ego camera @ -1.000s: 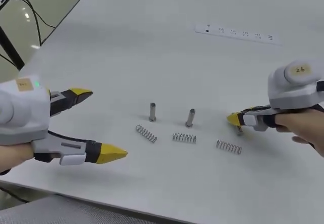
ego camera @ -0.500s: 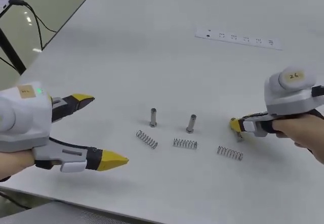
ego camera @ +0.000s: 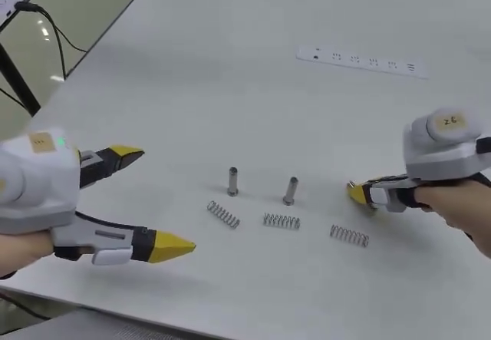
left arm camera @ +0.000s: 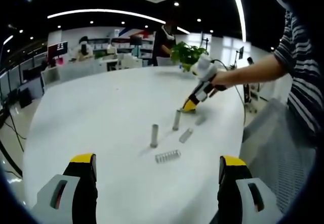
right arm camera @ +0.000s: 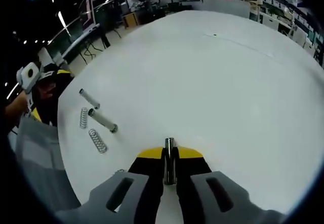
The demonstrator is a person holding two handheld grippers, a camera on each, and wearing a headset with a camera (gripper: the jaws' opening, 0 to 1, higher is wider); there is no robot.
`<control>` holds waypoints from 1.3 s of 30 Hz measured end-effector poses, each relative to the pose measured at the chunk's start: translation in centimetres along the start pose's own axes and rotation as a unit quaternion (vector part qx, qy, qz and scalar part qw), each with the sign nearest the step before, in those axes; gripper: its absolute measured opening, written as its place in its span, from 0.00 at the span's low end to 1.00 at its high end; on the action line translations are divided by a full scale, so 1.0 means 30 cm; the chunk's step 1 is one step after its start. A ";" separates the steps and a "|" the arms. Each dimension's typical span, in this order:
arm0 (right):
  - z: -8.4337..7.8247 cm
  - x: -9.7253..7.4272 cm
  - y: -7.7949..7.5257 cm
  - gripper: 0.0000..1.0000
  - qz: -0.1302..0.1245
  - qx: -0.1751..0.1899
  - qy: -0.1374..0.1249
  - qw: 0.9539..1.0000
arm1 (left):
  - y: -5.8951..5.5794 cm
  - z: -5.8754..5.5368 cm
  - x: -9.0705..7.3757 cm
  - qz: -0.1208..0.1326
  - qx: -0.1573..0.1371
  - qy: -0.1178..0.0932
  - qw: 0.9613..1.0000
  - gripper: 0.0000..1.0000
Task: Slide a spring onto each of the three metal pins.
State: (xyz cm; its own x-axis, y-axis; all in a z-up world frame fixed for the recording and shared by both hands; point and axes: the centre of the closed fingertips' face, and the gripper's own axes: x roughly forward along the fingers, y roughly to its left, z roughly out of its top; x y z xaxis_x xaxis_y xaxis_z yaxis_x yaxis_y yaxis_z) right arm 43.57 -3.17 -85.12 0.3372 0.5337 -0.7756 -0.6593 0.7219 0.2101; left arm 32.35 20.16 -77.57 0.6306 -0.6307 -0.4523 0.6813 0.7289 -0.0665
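Observation:
Two metal pins [ego camera: 232, 181] [ego camera: 291, 190] stand upright mid-table. In front of them lie three springs [ego camera: 222, 214] [ego camera: 281, 221] [ego camera: 349, 236] in a row. My right gripper [ego camera: 357, 193] hovers just above and right of the rightmost spring, shut on a third pin [right arm camera: 169, 161] that points forward between its yellow tips. My left gripper [ego camera: 152, 199] is held wide open left of the row, nothing between its fingers. From the left gripper view, the pins [left arm camera: 154, 135] [left arm camera: 176, 119] and the nearest spring [left arm camera: 168, 156] lie straight ahead.
A white power strip [ego camera: 360, 61] lies far back on the white table [ego camera: 230, 71]. A black cable and stand [ego camera: 23, 48] are off the table's left edge. The table's near edge runs close under the left gripper.
The head camera has dipped a little. The held pin, which hung below the right jaws, now lies almost hidden along them. The left gripper stays open in place.

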 end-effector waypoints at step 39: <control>0.035 -0.090 0.068 0.05 0.011 -0.015 -0.101 0.995 | -0.001 0.009 0.001 0.004 -0.001 -0.008 1.000 0.98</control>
State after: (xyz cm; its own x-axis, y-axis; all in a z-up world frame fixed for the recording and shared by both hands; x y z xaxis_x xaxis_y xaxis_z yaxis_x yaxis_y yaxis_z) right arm 42.03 -2.68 -81.98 0.4488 0.6283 -0.6355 -0.6862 0.6978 0.2052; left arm 32.46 20.04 -77.35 0.6426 -0.6285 -0.4383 0.6749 0.7351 -0.0645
